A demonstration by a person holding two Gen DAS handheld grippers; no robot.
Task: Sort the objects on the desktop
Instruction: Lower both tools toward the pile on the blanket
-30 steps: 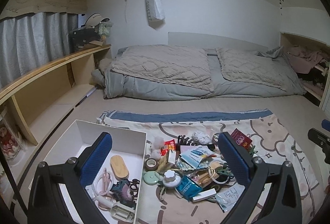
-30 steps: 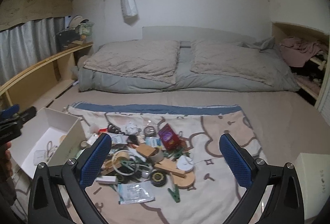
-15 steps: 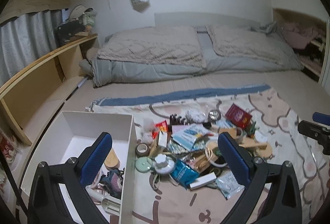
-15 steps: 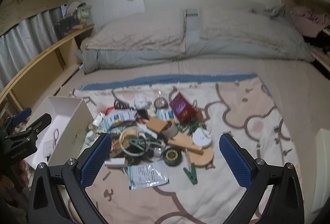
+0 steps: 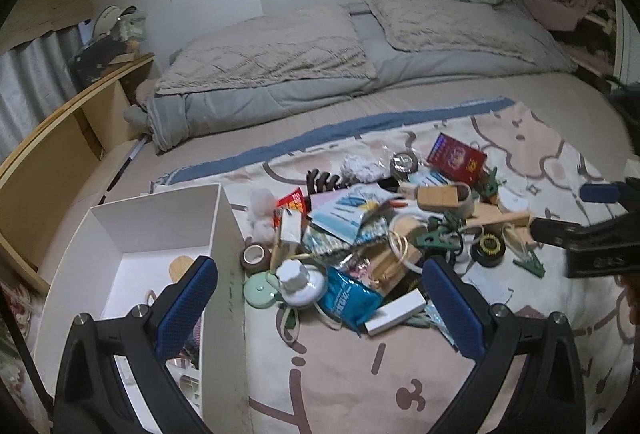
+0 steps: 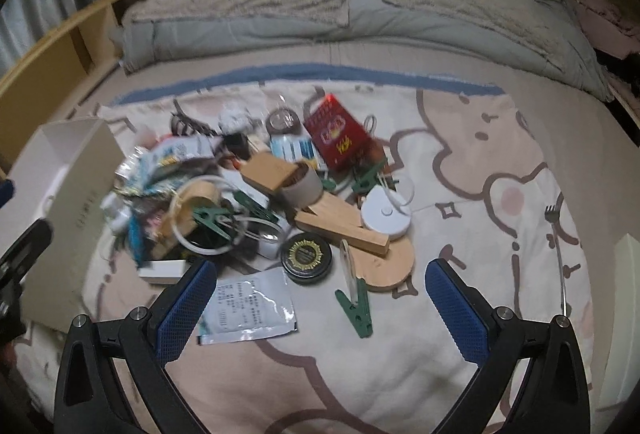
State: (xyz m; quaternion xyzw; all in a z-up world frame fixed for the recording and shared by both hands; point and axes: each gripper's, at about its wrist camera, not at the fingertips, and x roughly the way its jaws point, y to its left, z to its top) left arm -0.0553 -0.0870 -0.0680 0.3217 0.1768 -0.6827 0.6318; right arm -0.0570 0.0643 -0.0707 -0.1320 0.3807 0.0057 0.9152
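A heap of small objects lies on a patterned blanket (image 6: 460, 162): a red booklet (image 6: 338, 134), wooden blocks (image 6: 342, 226), green clips (image 6: 356, 308), a black round tin (image 6: 306, 256), a white foil packet (image 6: 248, 308), a blue packet (image 5: 348, 298) and a white knob (image 5: 296, 280). A white box (image 5: 160, 218) stands at the heap's left and holds a few items. My left gripper (image 5: 320, 308) hangs open above the box's right wall and the heap's near edge. My right gripper (image 6: 320, 310) is open, low over the packet and a clip. Nothing is between either pair of fingers.
Folded grey bedding (image 5: 304, 58) lies across the far end of the mattress. A wooden shelf (image 5: 68, 122) runs along the left wall. A metal fork (image 6: 558, 246) lies on the blanket at the right, and a white box corner (image 6: 622, 274) shows at the right edge.
Both grippers have tilted down and moved closer to the heap. The right gripper now appears at the right edge of the left wrist view, much nearer the pile.
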